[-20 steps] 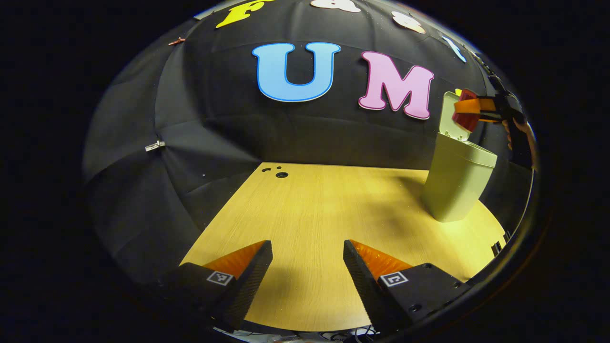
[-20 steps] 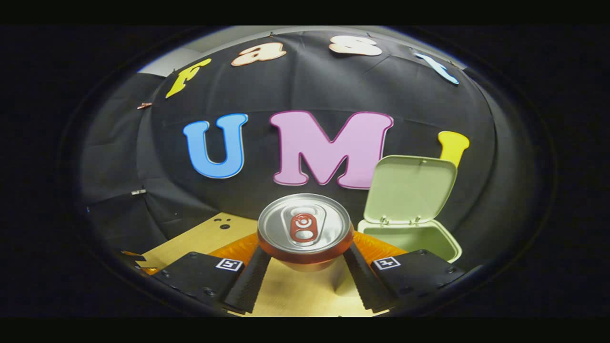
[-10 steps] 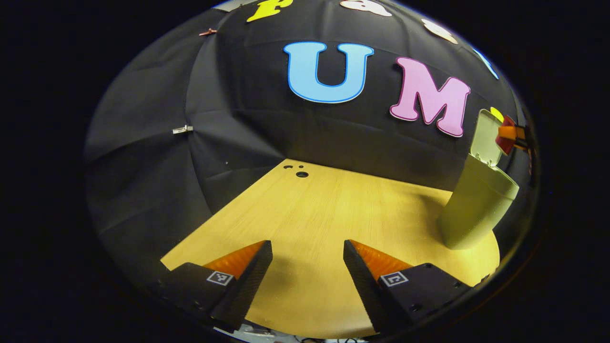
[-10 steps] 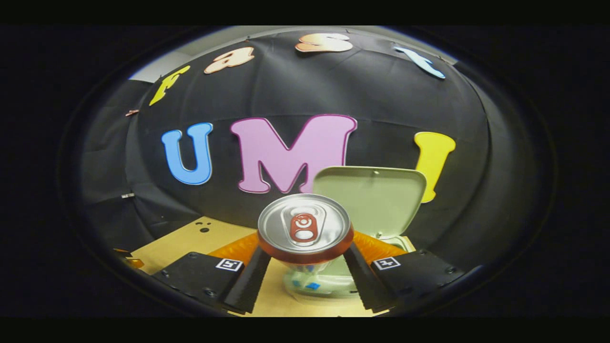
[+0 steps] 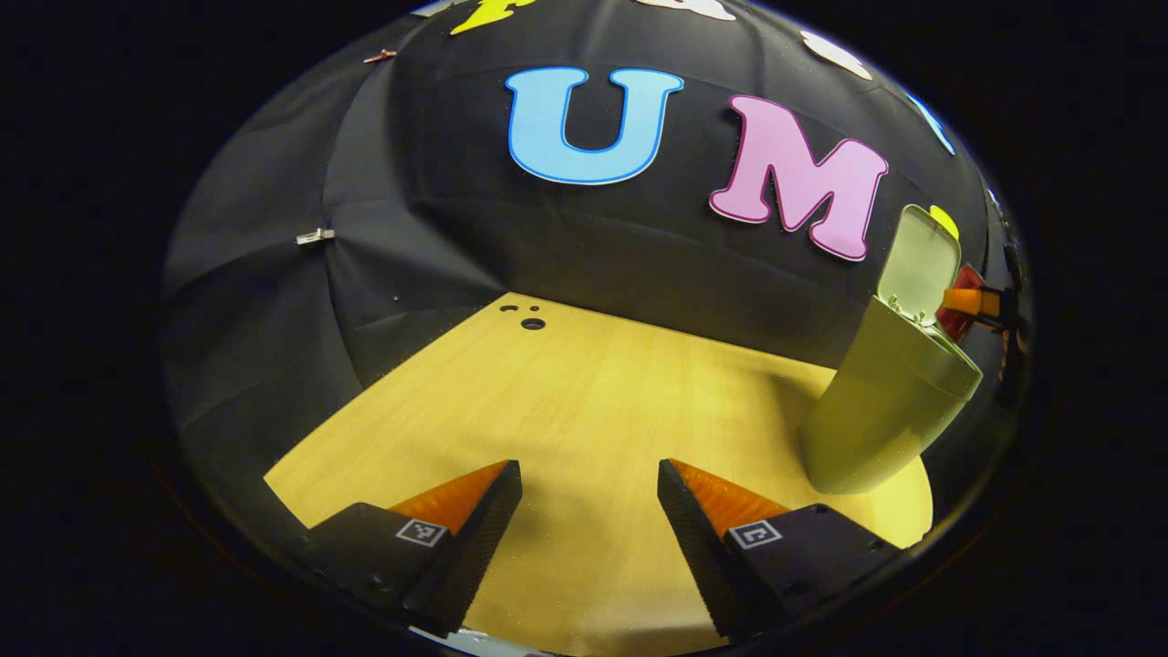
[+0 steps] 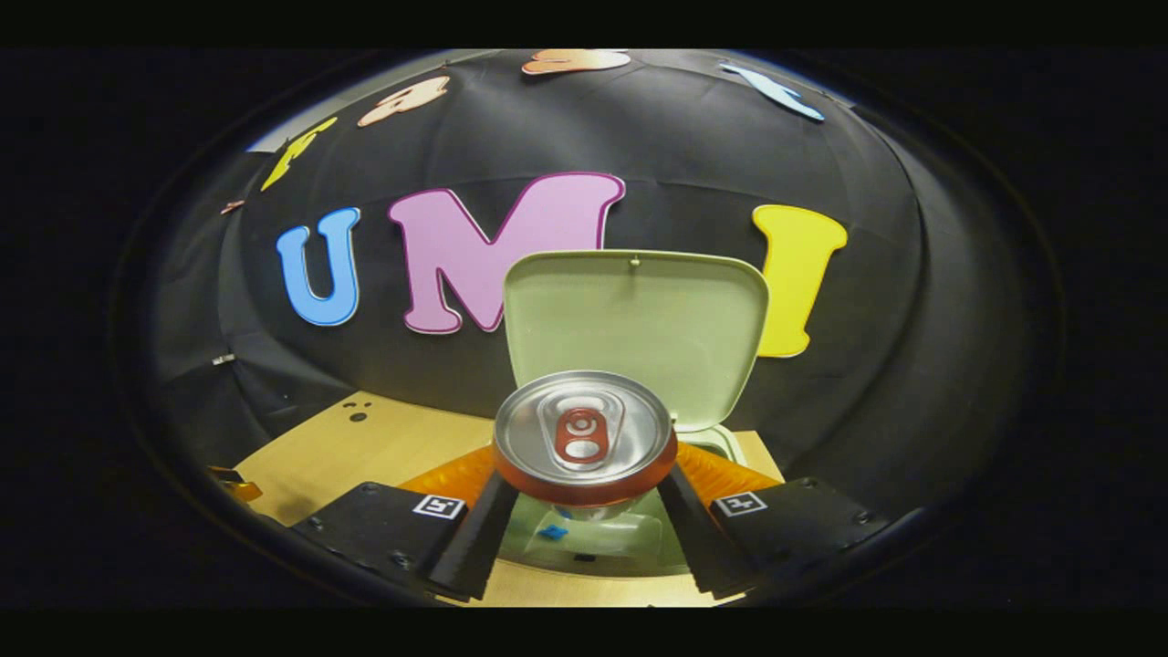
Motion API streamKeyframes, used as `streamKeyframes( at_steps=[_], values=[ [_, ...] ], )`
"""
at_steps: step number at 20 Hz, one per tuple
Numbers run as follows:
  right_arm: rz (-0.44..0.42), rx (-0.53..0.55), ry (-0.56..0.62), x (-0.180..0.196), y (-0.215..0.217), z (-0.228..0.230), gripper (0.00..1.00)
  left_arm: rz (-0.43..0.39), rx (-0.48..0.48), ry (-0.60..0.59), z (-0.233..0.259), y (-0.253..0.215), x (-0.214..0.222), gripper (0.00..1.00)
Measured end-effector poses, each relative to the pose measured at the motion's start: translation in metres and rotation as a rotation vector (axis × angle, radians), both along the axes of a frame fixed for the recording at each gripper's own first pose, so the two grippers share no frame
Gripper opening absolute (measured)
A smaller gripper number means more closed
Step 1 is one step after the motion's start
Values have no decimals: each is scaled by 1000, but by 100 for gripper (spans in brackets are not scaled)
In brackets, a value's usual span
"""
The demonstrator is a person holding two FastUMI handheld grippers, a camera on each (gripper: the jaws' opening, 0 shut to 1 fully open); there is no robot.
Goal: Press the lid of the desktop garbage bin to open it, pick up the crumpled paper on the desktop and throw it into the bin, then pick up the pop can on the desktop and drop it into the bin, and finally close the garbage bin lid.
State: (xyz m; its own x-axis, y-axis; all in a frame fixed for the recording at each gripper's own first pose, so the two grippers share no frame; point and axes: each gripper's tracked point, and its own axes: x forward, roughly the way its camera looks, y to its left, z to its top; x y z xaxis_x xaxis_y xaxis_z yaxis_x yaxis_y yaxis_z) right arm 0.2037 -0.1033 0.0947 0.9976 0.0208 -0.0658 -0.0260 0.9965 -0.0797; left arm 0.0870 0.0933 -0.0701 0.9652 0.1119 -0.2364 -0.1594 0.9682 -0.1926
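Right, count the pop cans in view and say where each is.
1. The pop can is clamped between the right gripper fingers, held above the open garbage bin, in front of its raised lid. Others inside the bin could be hidden.

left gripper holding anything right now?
No: in the left gripper view the left gripper has its fingers spread with bare desktop between them.

Light wooden table (image 5: pixel 593 401) with small holes (image 5: pixel 532 323); metal clip (image 5: pixel 315 237) on wall cloth.
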Motion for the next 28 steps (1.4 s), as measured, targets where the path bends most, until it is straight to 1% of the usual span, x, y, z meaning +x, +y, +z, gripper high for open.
streamKeyframes(
  at_steps=[6, 11, 13, 15, 16, 17, 21, 25, 28],
  values=[
    [-6, 9, 34, 8, -1, -12, 85, -35, 2, 17, -4, -15, -1, 96],
    [-6, 20, 11, 10, 4, -3, 86, -9, -11, 26, -9, -3, -11, 96],
    [-9, 8, -7, 10, 4, 5, 88, 5, -22, 28, -10, 2, -14, 96],
    [-11, -3, -31, 9, 5, 19, 91, 17, -20, 28, -9, 5, -17, 96],
    [-10, -1, -45, 9, 5, 28, 89, 20, -11, 27, -9, 6, -18, 96],
    [-9, 2, -61, 9, 5, 37, 93, 22, 2, 25, -6, 6, -20, 96],
    [-9, -12, -137, 10, -2, 85, 93, 27, 46, 14, 0, -1, -26, 96],
    [14, -24, -170, 16, -11, 116, 93, 68, 24, 29, -13, -22, -35, 96],
    [56, -11, -189, 26, -10, 138, 93, 118, 0, 40, -25, -42, -44, 96]
  ],
)
